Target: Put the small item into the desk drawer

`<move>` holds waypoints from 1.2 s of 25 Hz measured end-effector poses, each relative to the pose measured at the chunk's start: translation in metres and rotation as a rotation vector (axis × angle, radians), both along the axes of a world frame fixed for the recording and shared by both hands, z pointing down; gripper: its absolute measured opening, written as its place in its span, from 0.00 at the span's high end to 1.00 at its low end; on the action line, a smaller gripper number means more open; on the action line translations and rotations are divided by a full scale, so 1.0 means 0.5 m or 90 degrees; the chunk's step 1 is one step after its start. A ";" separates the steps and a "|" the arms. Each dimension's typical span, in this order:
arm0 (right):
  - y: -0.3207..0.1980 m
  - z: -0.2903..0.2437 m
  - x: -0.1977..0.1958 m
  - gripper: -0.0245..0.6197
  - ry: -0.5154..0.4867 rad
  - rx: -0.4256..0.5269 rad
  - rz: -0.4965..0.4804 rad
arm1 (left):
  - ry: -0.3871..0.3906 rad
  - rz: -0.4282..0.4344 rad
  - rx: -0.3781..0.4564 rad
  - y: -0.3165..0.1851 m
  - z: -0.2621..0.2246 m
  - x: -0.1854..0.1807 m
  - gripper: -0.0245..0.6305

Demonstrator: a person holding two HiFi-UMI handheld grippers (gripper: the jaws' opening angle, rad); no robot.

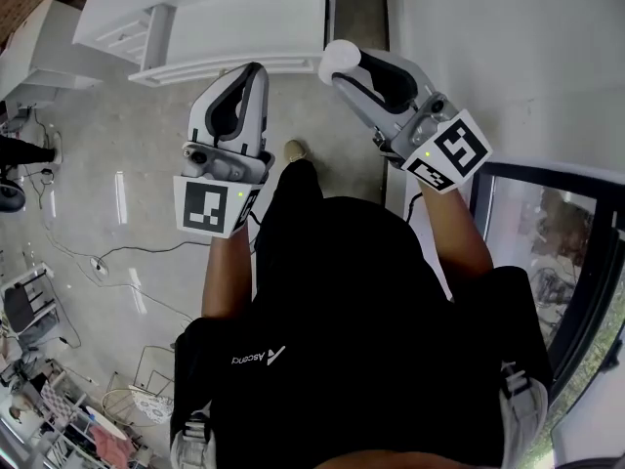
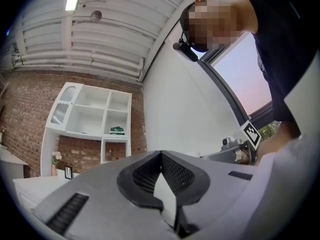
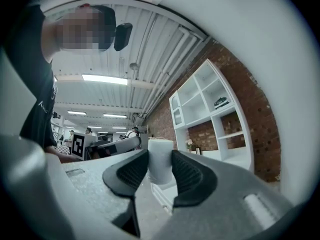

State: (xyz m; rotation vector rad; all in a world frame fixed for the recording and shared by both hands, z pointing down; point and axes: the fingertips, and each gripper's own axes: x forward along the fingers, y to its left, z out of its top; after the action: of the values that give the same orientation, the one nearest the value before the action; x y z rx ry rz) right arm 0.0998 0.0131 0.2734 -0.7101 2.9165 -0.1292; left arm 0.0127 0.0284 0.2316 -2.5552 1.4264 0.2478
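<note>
The small item is a white cylinder (image 1: 337,55), and my right gripper (image 1: 348,70) is shut on it, holding it out in front of the person's body. In the right gripper view the cylinder (image 3: 160,146) stands upright between the two dark pads (image 3: 129,170), which press on both its sides. My left gripper (image 1: 257,69) is beside it on the left, shut with nothing in it. Its pads (image 2: 145,174) meet at the tip in the left gripper view. The white desk (image 1: 234,22) with its drawer fronts (image 1: 125,33) lies just beyond both grippers.
A white shelf unit (image 2: 92,116) stands against a brick wall (image 3: 260,134) behind the desk. A white wall (image 1: 488,47) and a dark-framed window (image 1: 547,252) are on the right. Cables (image 1: 117,254) trail over the grey floor at the left, with clutter (image 1: 59,408) at the lower left.
</note>
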 end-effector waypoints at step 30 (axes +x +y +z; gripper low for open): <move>-0.384 0.295 -0.258 0.73 0.303 -0.209 0.035 | -0.015 0.097 -0.049 -0.353 0.138 -0.227 0.96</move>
State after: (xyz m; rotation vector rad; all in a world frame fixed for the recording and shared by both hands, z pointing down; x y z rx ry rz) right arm -0.0290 -0.1790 0.4210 -0.9887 3.3622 -0.5094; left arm -0.1008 -0.1479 0.3005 -2.7234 1.2577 0.1877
